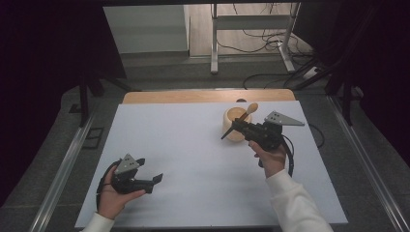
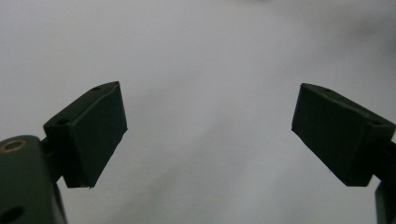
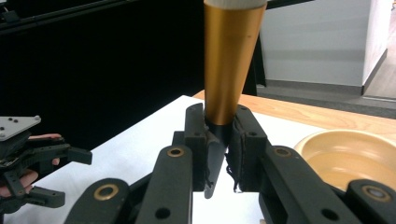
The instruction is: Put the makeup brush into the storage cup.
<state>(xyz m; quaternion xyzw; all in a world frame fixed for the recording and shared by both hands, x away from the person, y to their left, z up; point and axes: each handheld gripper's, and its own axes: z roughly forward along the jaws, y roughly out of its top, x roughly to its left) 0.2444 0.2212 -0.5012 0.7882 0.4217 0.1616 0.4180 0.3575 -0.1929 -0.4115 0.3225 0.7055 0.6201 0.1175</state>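
Observation:
A pale wooden bowl (image 1: pixel 234 117) stands on the white tabletop (image 1: pixel 193 150) at the far right. My right gripper (image 1: pixel 238 127) hovers at the bowl's near side and is shut on a wooden-handled tool (image 1: pixel 250 110) with a dark pointed end. The tool slants over the bowl, knob end up and away. In the right gripper view the tool's golden cone (image 3: pixel 229 60) rises from between the pads of my right gripper (image 3: pixel 219 154), with the bowl (image 3: pixel 348 158) to the right. My left gripper (image 1: pixel 149 170) rests near the front left, open. Nothing sits between the pads of my left gripper (image 2: pixel 210 135).
A strip of bare wood (image 1: pixel 208 95) runs along the table's far edge. Beyond it are a metal desk frame (image 1: pixel 215 43) and loose cables (image 1: pixel 270 43) on the floor. Dark curtains hang on both sides.

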